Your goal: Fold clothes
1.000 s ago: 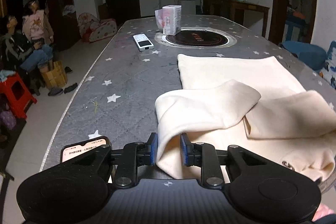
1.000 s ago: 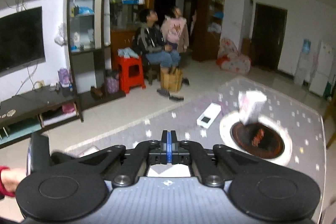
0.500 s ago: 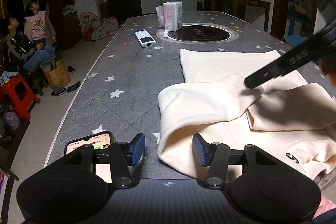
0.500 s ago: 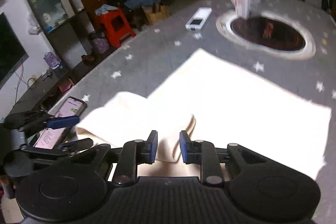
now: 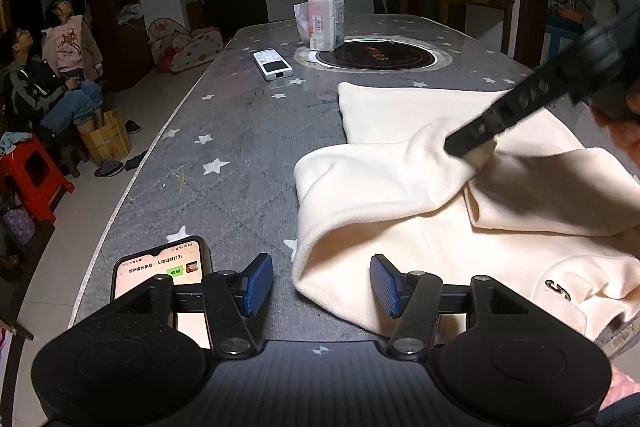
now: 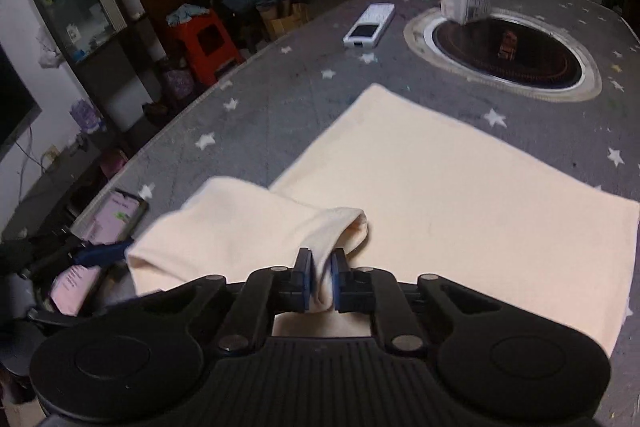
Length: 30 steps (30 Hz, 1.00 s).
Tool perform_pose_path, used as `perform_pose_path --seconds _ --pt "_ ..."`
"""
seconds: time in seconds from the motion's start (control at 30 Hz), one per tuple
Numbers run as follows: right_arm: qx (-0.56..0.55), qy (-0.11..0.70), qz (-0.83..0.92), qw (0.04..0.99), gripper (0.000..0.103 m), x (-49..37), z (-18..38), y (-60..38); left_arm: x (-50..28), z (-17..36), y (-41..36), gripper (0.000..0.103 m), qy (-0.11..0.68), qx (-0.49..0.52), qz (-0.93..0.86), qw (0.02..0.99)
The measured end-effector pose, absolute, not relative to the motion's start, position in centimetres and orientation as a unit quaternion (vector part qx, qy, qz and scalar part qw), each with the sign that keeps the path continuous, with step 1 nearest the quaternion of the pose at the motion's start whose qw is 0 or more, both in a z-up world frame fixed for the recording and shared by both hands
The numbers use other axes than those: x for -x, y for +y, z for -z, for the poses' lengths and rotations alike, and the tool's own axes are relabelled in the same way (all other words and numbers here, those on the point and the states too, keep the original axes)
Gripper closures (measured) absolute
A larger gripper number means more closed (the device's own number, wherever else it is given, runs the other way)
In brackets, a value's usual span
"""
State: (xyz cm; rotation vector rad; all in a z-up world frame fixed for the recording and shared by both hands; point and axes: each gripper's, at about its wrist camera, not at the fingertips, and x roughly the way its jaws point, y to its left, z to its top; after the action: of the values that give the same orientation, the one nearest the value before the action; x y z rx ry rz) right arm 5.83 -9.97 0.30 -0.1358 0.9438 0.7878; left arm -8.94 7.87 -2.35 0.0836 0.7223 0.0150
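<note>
A cream sweatshirt point(image 5: 420, 147) lies on the grey star-patterned table point(image 5: 240, 147), its left sleeve point(image 5: 380, 195) folded across the body. My left gripper point(image 5: 320, 285) is open and empty, its jaws standing on either side of the garment's near shoulder edge. My right gripper point(image 6: 319, 283) is shut on the cuff end of that sleeve point(image 6: 240, 231). It shows in the left wrist view point(image 5: 472, 147) reaching in from the right. The sweatshirt's flat body point(image 6: 460, 195) lies beyond it.
A lit phone point(image 5: 160, 271) lies by the near left table edge, next to my left gripper. A white remote point(image 5: 273, 63), a tissue pack point(image 5: 326, 23) and a round inset hob point(image 5: 376, 55) are farther back. Two people point(image 5: 48, 83) sit at the left by a red stool point(image 5: 28, 175).
My left gripper has opened and let go of the garment edge. My right gripper came down from facing the room and closed on the sleeve cuff.
</note>
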Motion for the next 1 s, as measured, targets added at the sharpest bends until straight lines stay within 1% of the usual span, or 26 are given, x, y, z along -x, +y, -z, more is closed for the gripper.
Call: perform_pose_path --seconds 0.13,0.27,0.47,0.53,0.67,0.83,1.0 --pt "0.064 0.41 -0.376 0.829 0.094 -5.1 -3.2 -10.5 8.9 2.4 7.8 0.045 0.352 -0.042 -0.008 0.935" --pt "0.097 0.385 -0.38 0.835 0.094 -4.4 -5.2 -10.2 9.0 2.4 7.6 0.045 0.35 -0.047 -0.008 0.936" --pt "0.1 0.396 -0.368 0.835 0.092 -5.2 -3.6 -10.4 8.9 2.3 7.5 0.046 0.351 -0.046 -0.01 0.935" --pt "0.102 0.4 -0.364 0.835 0.085 -5.4 -3.1 -10.4 8.9 2.2 7.5 0.045 0.352 -0.046 -0.011 0.935" --pt "0.109 0.405 -0.361 0.833 0.085 -5.6 -2.1 -10.5 8.7 2.0 7.7 0.045 0.352 -0.045 -0.008 0.935" --pt "0.173 0.386 -0.416 0.805 0.086 -1.9 -1.7 -10.4 8.4 1.3 6.5 0.045 0.335 -0.06 0.01 0.94" --pt "0.189 0.388 -0.414 0.801 0.086 -1.2 1.1 -9.0 7.8 1.5 6.0 0.045 0.337 -0.069 0.008 0.939"
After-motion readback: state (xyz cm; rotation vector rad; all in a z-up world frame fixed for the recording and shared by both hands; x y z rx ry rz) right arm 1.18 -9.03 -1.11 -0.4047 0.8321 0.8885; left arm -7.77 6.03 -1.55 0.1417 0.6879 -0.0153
